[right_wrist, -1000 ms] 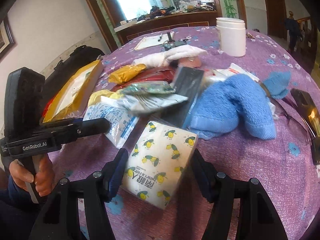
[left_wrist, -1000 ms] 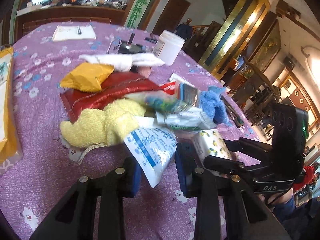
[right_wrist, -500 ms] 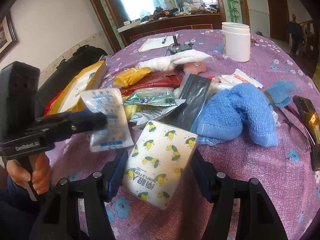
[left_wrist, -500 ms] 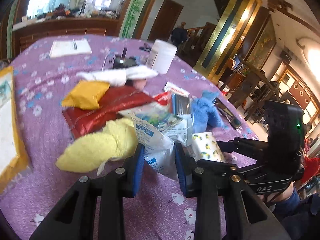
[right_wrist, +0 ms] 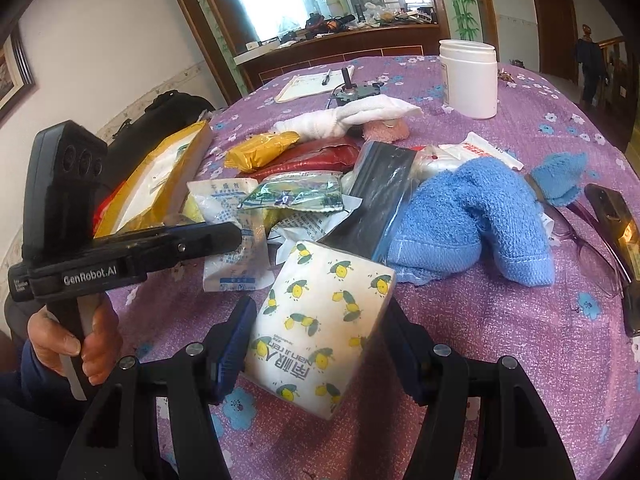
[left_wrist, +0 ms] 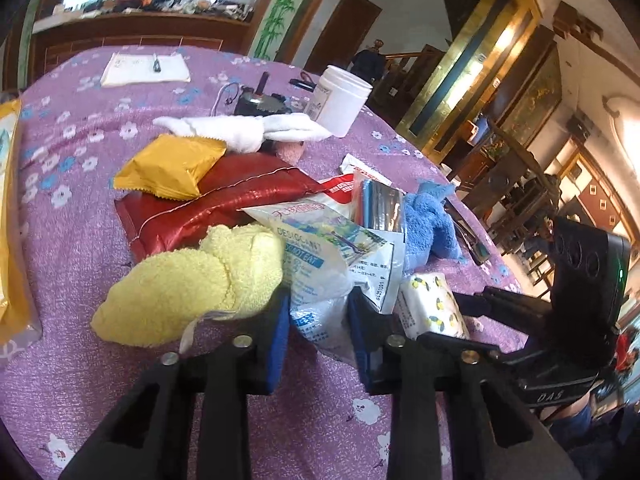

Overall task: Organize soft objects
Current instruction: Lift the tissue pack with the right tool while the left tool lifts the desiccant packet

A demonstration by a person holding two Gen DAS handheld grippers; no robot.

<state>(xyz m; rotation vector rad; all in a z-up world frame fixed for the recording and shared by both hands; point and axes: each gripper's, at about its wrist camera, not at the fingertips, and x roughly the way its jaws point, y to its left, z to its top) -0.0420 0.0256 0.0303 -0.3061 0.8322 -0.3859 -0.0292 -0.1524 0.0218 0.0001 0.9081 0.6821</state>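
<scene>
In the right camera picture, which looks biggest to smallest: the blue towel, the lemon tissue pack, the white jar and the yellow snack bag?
1. Blue towel and lemon tissue pack look about alike; the pack is nearest the camera, so I won't rank them.
2. White jar, though it stands far back.
3. Yellow snack bag.

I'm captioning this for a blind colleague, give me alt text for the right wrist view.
The right gripper grips a lemon-print tissue pack on a purple flowered tablecloth. Behind it lie a blue towel, snack packets and a white jar; the left gripper holds a white packet.
</scene>
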